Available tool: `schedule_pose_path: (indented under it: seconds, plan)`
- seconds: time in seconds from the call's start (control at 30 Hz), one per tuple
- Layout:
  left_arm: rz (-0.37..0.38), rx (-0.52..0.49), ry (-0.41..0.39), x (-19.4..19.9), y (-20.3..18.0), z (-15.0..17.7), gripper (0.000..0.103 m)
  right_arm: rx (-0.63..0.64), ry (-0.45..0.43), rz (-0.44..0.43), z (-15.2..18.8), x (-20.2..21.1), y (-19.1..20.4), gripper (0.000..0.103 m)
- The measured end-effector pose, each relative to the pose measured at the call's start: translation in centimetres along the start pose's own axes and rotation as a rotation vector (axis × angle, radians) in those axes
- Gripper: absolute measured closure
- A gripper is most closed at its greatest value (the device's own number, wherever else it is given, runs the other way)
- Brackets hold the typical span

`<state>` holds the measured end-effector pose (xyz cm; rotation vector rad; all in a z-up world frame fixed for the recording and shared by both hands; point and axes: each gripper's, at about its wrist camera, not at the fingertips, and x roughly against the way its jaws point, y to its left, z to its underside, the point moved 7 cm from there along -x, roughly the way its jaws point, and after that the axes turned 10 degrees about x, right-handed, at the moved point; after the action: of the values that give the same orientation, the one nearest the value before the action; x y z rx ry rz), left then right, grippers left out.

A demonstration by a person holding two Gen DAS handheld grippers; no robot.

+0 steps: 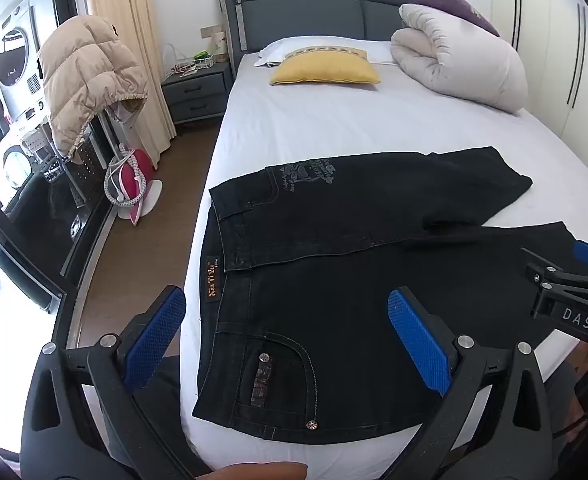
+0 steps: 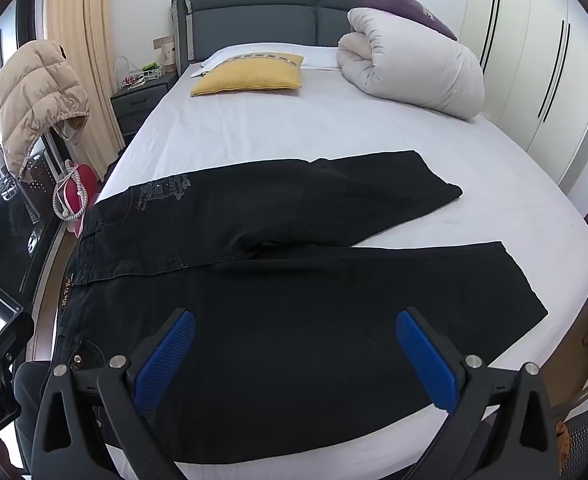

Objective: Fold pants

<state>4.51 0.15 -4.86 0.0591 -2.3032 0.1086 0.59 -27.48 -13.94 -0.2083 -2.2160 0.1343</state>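
Observation:
Black jeans (image 1: pixel 333 280) lie flat on the white bed (image 1: pixel 333 120), waistband to the left, both legs spread toward the right in a V. They also show in the right wrist view (image 2: pixel 294 300). My left gripper (image 1: pixel 286 320) is open and empty, hovering over the waist and pocket area near the bed's front edge. My right gripper (image 2: pixel 294 344) is open and empty, hovering above the near leg. The right gripper's body also shows at the right edge of the left wrist view (image 1: pixel 565 292).
A yellow pillow (image 1: pixel 323 70) and a rolled white duvet (image 1: pixel 457 56) lie at the head of the bed. A nightstand (image 1: pixel 196 92), a beige puffer jacket (image 1: pixel 86 80) and a pink object (image 1: pixel 132 184) on the floor stand to the left. Wardrobe doors (image 2: pixel 533 60) are on the right.

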Motion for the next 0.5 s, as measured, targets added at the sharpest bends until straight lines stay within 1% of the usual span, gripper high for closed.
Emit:
schedule_pose_path:
  seconds: [0.1, 0.5]
  plan:
    - [0.001, -0.001, 0.002, 0.16, -0.15, -0.08, 0.0, -0.003, -0.003, 0.001, -0.25, 0.63, 0.05, 0.0]
    - [0.002, -0.002, 0.001, 0.23, -0.13, 0.0, 0.0, 0.0, -0.004, -0.002, -0.15, 0.72, 0.39, 0.0]
